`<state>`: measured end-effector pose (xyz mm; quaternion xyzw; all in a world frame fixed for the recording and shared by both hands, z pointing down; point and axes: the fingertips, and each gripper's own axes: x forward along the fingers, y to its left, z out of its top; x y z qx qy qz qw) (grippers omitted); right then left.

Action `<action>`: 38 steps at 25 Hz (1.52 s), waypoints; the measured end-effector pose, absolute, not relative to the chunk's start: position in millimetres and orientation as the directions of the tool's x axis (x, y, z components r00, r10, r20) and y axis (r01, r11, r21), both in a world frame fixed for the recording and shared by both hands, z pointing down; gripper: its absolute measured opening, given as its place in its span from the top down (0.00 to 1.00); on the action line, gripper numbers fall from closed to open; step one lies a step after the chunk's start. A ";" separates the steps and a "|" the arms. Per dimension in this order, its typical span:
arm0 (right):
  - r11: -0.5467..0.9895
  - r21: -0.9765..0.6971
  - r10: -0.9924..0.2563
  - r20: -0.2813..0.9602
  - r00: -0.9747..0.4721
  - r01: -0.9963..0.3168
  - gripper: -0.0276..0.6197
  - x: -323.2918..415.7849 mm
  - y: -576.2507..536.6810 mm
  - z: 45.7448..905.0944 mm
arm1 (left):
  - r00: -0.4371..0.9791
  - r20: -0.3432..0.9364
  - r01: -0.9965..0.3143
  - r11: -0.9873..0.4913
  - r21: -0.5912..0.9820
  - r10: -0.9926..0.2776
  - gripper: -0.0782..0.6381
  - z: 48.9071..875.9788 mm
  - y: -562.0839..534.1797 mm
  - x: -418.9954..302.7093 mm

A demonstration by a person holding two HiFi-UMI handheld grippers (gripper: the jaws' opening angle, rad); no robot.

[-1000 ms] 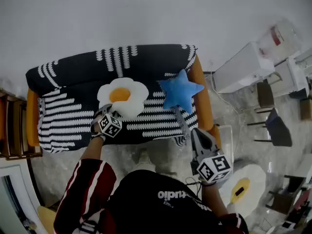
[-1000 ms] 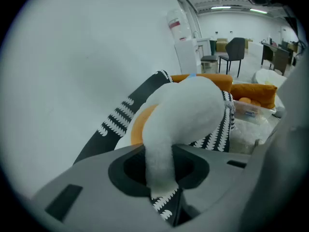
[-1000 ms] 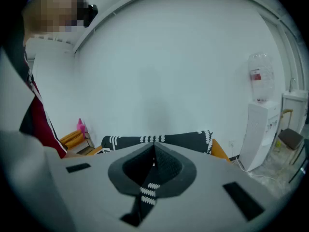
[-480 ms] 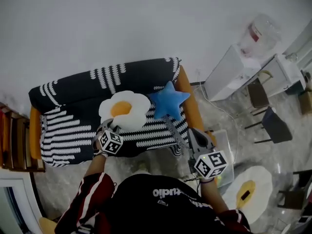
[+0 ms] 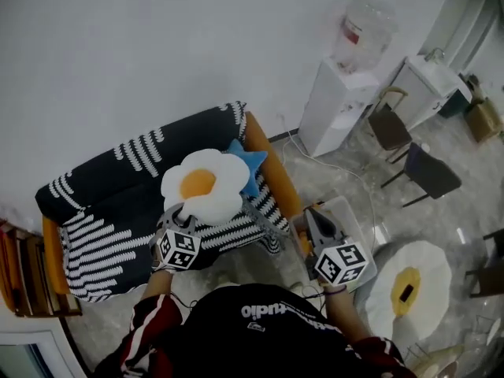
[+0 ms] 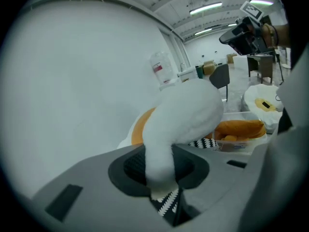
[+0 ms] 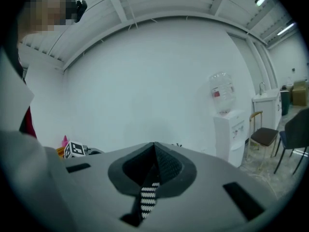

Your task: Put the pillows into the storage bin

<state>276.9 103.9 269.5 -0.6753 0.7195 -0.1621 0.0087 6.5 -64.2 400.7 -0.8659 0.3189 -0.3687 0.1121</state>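
By the sofa, left fingers clamp the egg pillow; right fingers are clenched. Release only once over the bin, right.

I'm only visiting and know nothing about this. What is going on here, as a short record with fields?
Left gripper: shut on fried-egg pillow, held over the sofa
Right gripper: shut, no pillow in it
Star pillow: blue, on the sofa, partly behind the held pillow
Storage bin: clear, on the floor by the sofa's end
Second egg pillow: on the floor beyond the bin
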 end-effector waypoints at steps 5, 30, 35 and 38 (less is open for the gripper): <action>-0.107 -0.257 -0.981 0.186 0.060 -0.960 0.95 333.6 155.8 269.5 | 0.629 0.536 -0.367 -0.823 -0.434 -0.563 0.76 380.0 -41.5 85.1; -0.742 -0.309 -0.659 0.170 0.733 -0.595 0.95 520.8 517.3 293.0 | 0.807 0.587 0.357 -0.845 -0.398 0.064 0.76 401.0 220.6 444.1; -0.783 -0.322 -0.608 0.208 0.767 -0.533 0.95 541.1 561.4 316.9 | 0.747 0.649 0.480 -0.794 -0.373 0.147 0.76 445.1 279.2 484.1; -0.804 -0.319 -0.581 0.241 0.777 -0.502 0.95 551.8 581.4 330.6 | 0.698 0.690 0.550 -0.760 -0.347 0.190 0.76 474.1 309.8 504.4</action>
